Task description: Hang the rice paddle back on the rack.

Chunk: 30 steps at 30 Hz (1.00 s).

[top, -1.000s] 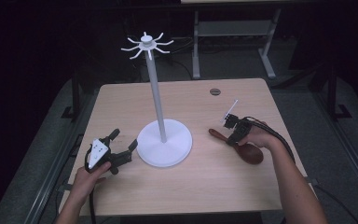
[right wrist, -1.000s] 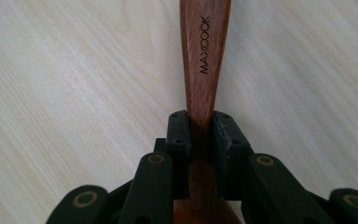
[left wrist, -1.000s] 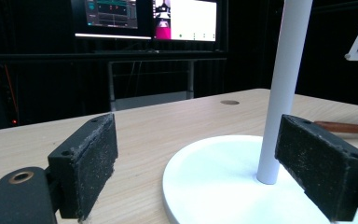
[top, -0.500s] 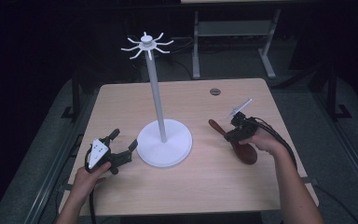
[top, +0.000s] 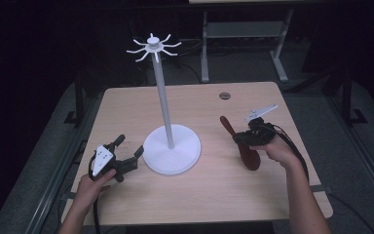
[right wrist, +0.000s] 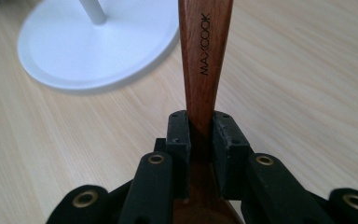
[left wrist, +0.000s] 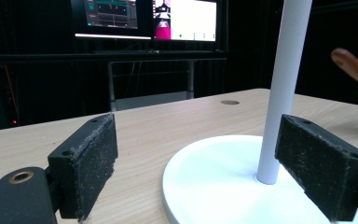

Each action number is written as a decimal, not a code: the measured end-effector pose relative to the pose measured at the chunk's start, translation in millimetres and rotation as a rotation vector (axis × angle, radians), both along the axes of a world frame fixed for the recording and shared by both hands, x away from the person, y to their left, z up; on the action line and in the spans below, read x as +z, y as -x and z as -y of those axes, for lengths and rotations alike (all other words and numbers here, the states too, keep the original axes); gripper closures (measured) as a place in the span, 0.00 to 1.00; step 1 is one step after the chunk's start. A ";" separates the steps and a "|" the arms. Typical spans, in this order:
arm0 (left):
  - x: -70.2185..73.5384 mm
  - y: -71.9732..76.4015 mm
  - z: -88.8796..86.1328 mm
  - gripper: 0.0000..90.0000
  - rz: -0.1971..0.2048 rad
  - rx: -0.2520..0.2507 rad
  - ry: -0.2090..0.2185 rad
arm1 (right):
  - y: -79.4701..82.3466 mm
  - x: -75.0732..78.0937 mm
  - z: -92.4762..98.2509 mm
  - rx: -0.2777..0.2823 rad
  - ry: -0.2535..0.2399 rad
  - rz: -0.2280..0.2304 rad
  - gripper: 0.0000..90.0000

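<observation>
A dark wooden spoon (top: 247, 154) hangs above the table at the right, handle pointing up and to the left. My right gripper (top: 246, 138) is shut on its handle (right wrist: 204, 70), which bears the word MAXCOOK and runs up between the two pads. A white stand (top: 171, 147) with a round base, a tall pole and hook arms at its top sits mid-table. My left gripper (top: 126, 150) rests at the table's left front, jaws open toward the stand's base (left wrist: 219, 186). Its pads (left wrist: 86, 165) hold nothing.
A small round grommet (top: 224, 95) sits in the tabletop at the back right. Monitors (left wrist: 144, 18) glow behind the table in the left gripper view. A metal frame (top: 243, 34) stands on the dark floor behind the table.
My right gripper has lifted the spoon off the table and carried it a little left toward the stand. The left gripper has stayed put.
</observation>
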<state>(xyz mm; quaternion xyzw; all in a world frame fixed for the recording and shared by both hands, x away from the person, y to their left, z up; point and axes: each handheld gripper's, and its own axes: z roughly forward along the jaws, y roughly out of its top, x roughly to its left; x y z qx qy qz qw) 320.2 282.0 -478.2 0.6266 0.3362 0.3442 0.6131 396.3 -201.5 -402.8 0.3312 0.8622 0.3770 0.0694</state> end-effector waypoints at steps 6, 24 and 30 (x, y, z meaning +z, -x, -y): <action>0.0 0.0 0.0 0.14 0.001 0.000 -0.002 | 5.7 2.7 7.5 -0.026 -0.099 0.037 0.87; -0.1 -0.3 0.1 0.14 0.000 -0.002 0.008 | 14.7 16.1 14.0 -0.020 -0.268 0.121 0.87; -0.1 -0.2 0.1 0.14 -0.002 -0.001 0.009 | 18.4 23.2 13.0 -0.011 -0.306 0.146 0.87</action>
